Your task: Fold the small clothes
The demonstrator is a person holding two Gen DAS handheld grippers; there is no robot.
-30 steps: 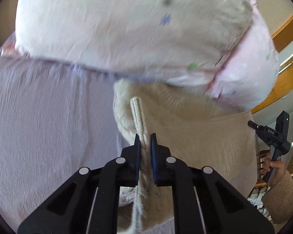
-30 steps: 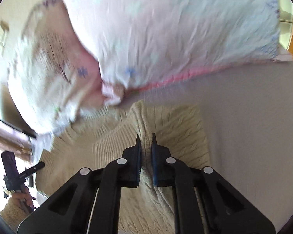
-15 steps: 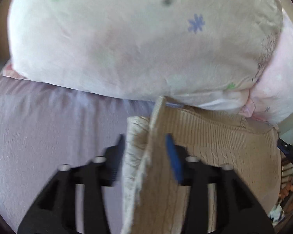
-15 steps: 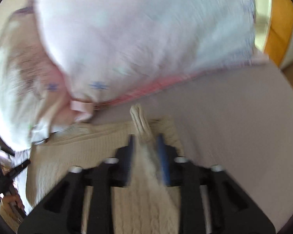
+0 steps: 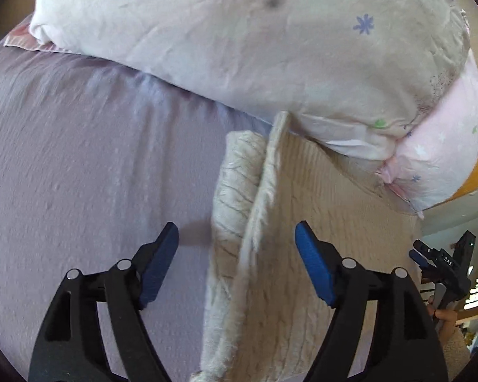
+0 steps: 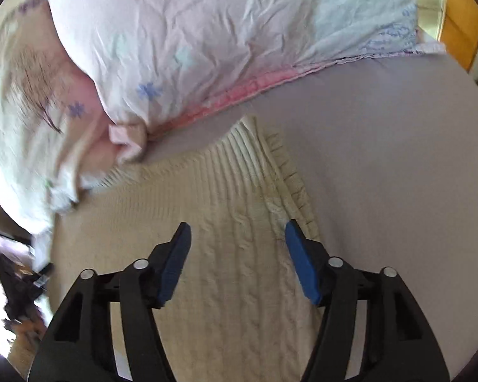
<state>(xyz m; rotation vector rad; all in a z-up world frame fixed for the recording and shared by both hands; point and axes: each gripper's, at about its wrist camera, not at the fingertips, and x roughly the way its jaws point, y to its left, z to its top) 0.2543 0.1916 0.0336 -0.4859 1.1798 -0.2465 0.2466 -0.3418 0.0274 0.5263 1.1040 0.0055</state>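
Sweater (image 5: 290,238) runs lengthwise ahead on the bed (image 5: 79,175); both jaws wide, empty, left gripper (image 5: 235,254) straddling its raised edge.

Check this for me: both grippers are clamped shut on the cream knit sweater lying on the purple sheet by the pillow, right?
Not quite: both the left gripper and right gripper are open, as each wrist view shows. The cream knit sweater does lie on the purple sheet by the pillow.
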